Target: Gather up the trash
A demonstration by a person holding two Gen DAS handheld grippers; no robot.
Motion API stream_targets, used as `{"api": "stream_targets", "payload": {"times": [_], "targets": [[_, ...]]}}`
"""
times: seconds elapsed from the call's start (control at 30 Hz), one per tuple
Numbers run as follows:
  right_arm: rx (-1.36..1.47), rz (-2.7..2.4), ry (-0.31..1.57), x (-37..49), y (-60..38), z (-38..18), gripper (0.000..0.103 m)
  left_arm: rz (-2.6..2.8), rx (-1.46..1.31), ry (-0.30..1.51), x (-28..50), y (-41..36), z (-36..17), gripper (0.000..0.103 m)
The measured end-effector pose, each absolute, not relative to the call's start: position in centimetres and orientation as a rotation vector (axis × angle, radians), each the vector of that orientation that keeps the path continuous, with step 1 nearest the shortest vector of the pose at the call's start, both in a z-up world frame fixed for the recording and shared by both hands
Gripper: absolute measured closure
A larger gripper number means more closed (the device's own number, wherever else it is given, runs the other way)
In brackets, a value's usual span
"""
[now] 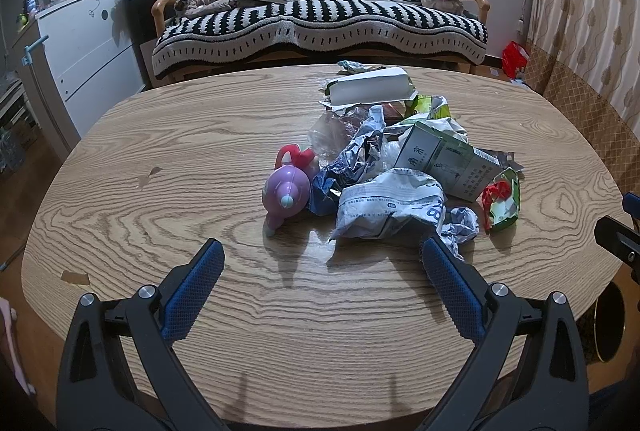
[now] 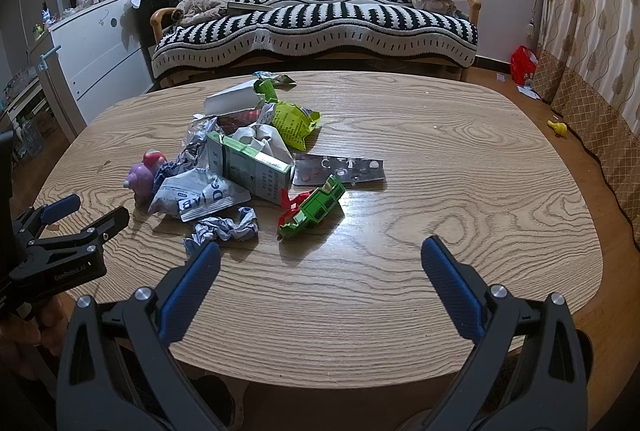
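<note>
A heap of trash lies mid-table: a crumpled white wrapper, a green and white carton, a white box, a crumpled paper ball, a green toy truck, a pill blister sheet, a lime green bag and a purple toy. My left gripper is open and empty, just short of the white wrapper. My right gripper is open and empty, near the paper ball and the truck. The left gripper also shows in the right wrist view.
The oval wooden table stands before a striped sofa. A white dresser is at the left, curtains at the right. A red bag and a yellow toy lie on the floor.
</note>
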State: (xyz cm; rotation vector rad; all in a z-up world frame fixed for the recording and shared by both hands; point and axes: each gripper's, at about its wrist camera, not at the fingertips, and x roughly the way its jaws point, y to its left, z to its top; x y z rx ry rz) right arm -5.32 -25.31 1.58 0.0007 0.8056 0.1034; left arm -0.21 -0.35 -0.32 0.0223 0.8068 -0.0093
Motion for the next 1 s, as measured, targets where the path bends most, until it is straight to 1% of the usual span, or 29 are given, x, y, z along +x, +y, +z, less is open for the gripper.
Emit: {"api": "stream_targets", "payload": {"times": [0.27,0.47,0.7,0.87,1.0], "targets": [[-0.002,0.103,0.807,-5.3,-25.3,1.5,0.006,-0.02,0.016,0.815,-0.3,-0.2,-0.5,0.006],[-0.002,0.095,0.826,-4.9,-25.5,1.1,0.006,-0.024,-0.008,0.84,0.6,2.0,-0.9,0.006],[0.005,0.101,0.855,-3.7,-25.0,0.2,0.006,-0.03,0.011,0.901,3.9,3.9,-2.4,0.006],[0.024,0.108,0.881,-2.4,-24.5,-0.4,0.006,-0.043,0.012,0.912,6.6,5.5,-3.1,0.006],[0.021,0.114,0.902,-1.1,-24.0,-1.2,0.006,-0.099,0.107,0.922,8.3,4.6,-4.5,0.007]]}}
